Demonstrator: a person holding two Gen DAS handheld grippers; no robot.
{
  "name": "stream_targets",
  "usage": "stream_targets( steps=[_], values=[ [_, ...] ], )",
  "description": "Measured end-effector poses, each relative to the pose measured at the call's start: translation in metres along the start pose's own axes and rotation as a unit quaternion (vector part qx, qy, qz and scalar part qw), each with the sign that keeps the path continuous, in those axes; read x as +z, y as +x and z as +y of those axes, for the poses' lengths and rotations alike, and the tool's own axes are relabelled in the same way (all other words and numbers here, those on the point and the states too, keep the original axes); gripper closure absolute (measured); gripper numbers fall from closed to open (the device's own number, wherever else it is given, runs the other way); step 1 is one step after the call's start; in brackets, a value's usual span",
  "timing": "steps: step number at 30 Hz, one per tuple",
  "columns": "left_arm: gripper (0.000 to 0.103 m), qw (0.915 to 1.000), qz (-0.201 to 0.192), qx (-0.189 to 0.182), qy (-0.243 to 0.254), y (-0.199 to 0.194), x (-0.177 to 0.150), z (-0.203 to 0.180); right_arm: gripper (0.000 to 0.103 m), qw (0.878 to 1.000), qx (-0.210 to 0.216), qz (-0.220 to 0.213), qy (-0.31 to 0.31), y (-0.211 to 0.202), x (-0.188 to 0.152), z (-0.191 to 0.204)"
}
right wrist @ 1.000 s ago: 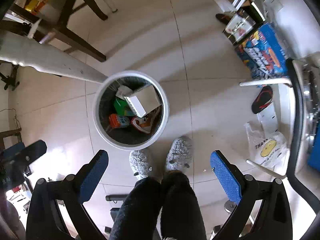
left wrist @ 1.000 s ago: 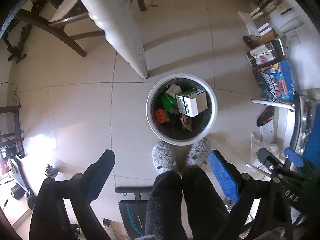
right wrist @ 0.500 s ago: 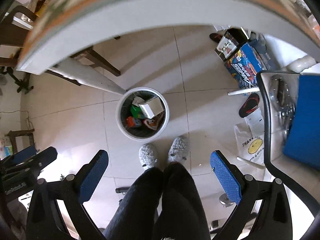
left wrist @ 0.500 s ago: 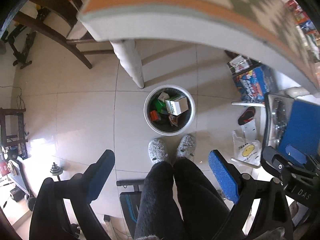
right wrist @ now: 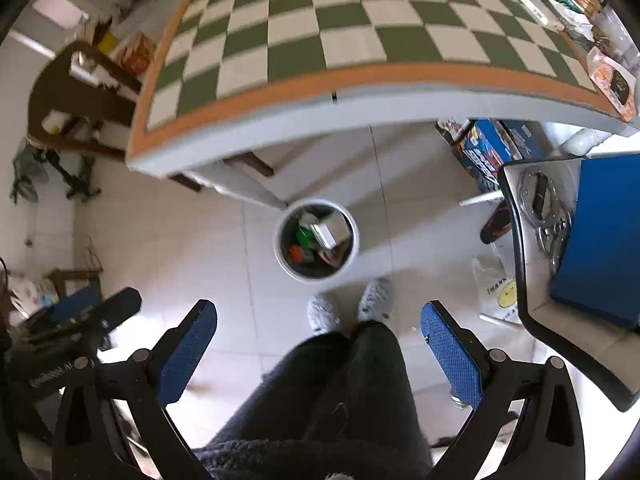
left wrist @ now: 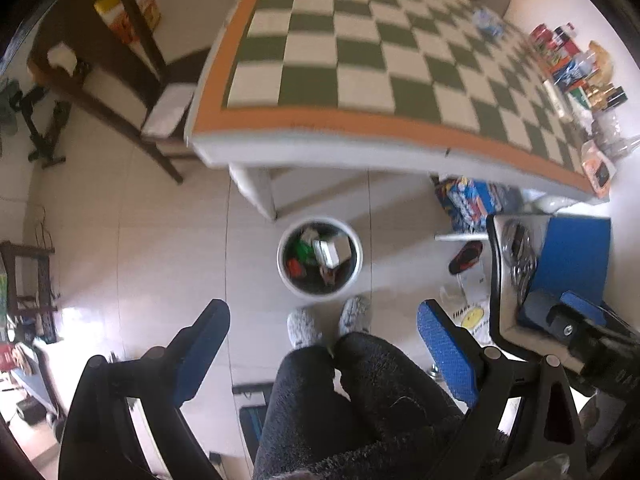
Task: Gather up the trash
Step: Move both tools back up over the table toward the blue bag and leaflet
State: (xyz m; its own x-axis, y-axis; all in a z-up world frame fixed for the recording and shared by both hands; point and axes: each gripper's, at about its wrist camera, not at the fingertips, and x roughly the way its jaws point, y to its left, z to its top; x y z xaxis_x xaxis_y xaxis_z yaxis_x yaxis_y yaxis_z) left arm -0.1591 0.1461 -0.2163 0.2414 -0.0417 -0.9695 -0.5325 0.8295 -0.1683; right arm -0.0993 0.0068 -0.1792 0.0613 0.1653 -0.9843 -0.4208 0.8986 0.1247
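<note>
A white round trash bin (left wrist: 357, 258) (right wrist: 354, 236) stands on the tiled floor below the table's near edge. Inside it lie a white box (left wrist: 334, 250) (right wrist: 328, 234), green trash and an orange piece. My left gripper (left wrist: 324, 344) hangs high above the floor, open, with nothing between its blue pads. My right gripper (right wrist: 318, 344) is likewise open with nothing held, well above the bin. The right gripper's body shows at the left wrist view's right edge (left wrist: 580, 320). The left gripper's body shows at the right wrist view's left edge (right wrist: 80, 316).
A green-and-white checkered table (left wrist: 360, 60) (right wrist: 340, 32) with an orange border fills the top. Packets and bottles (left wrist: 572, 64) crowd its right side. A person's dark-trousered legs and grey slippers (left wrist: 304, 326) stand by the bin. A wooden chair (left wrist: 104, 64) sits left, a blue-seated chair (right wrist: 600, 240) right.
Both grippers have risen far above the bin, which now looks much smaller. The checkered table top has come into view. Both stay open.
</note>
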Motion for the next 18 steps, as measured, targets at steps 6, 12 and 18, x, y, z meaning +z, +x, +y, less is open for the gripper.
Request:
stream_targets(
  steps=[6,12,18],
  values=[
    [0.000,0.9965,-0.067,0.020,0.046,-0.021,0.068,-0.040,0.000,0.998,0.027,-0.048,0.043,-0.046,0.056,-0.024],
    [0.000,0.9901,-0.106,0.041,0.083,-0.015,0.160,-0.116,0.000,0.994,0.007,-0.081,0.072,-0.071,0.139,-0.087],
    [0.000,0.9876,-0.100,0.053,0.110,0.017,0.272,-0.215,0.000,0.985,-0.023,-0.094,0.146,-0.068,0.257,-0.211]
  ],
)
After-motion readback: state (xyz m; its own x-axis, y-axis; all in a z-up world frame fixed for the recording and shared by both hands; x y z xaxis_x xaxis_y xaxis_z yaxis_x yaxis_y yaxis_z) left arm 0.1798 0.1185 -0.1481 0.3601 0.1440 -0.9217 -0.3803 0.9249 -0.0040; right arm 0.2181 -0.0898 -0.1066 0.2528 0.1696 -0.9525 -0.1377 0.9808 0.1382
